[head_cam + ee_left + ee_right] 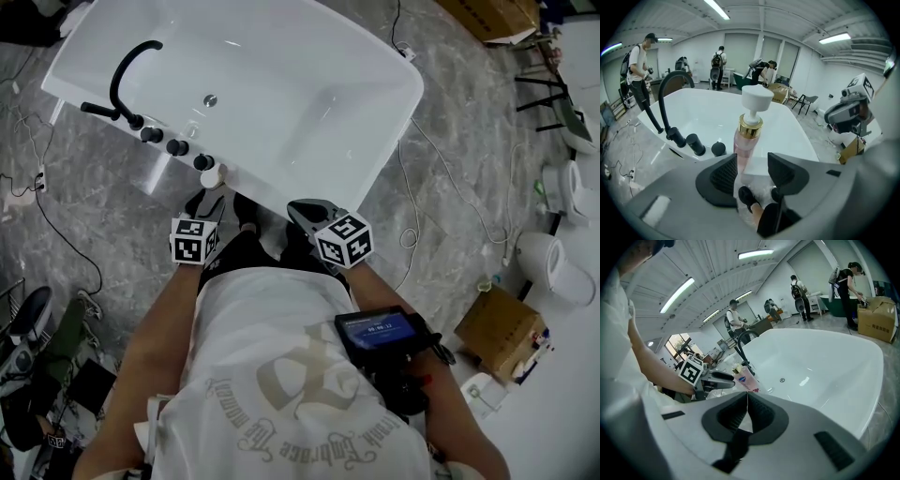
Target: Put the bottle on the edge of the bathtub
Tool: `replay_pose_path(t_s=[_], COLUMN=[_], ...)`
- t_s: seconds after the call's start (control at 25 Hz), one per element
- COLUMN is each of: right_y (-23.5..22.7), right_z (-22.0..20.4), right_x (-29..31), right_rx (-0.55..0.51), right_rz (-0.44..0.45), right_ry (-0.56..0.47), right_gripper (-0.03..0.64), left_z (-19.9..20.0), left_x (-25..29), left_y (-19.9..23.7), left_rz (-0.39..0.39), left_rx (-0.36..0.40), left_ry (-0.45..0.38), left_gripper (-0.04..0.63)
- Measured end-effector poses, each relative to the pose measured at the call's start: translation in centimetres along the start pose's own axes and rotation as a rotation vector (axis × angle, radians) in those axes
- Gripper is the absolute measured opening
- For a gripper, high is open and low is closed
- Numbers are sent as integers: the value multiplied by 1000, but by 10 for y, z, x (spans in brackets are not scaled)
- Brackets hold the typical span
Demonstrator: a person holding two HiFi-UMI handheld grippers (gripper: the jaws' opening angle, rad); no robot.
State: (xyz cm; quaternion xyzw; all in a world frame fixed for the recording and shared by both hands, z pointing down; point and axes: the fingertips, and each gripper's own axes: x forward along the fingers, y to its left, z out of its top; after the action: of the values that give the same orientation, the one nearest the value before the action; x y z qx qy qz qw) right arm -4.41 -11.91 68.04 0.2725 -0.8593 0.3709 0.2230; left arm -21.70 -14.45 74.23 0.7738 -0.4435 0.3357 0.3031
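Note:
A pink pump bottle [214,175] with a gold collar and white pump head stands upright on the near edge of the white bathtub [281,183], just right of the black knobs [176,147]. In the left gripper view the bottle [746,140] rises just past my left gripper [752,161], whose jaws stand apart and do not press on it. In the head view the left gripper [204,217] sits just short of the bottle. My right gripper [295,208] hangs beside it to the right, shut with nothing between its jaws [747,397]. From there the bottle [746,378] shows beside the tub.
A black curved faucet [127,80] stands at the tub's left end. Cables run over the grey floor. Cardboard boxes [497,328] and white toilets [553,267] stand at the right. Several people work in the background of the left gripper view [637,70]. My feet are below the tub edge.

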Motion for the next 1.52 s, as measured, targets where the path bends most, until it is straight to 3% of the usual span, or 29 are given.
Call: replay_pose_path(t_s=[0.2, 0.4, 0.64, 1.08, 1.52], right_y=[1, 4, 8, 25, 49], right_z=[8, 12, 25, 27, 69], right_x=[5, -21, -18, -31, -77], right_rx=[-6, 2, -45, -168, -266], right_rz=[21, 43, 91, 186, 277], right_ry=[-17, -41, -45, -37, -185], right_gripper=[6, 6, 6, 6, 6], left_z=[-4, 1, 17, 41, 68], left_x=[-13, -37, -59, -106, -159], left_y=[2, -31, -47, -88, -125], left_rz=[13, 10, -11, 18, 64], left_rx=[-56, -101, -135, -190, -204], left_ry=[-22, -59, -133, -278, -398], left_gripper=[151, 66, 20, 6, 6])
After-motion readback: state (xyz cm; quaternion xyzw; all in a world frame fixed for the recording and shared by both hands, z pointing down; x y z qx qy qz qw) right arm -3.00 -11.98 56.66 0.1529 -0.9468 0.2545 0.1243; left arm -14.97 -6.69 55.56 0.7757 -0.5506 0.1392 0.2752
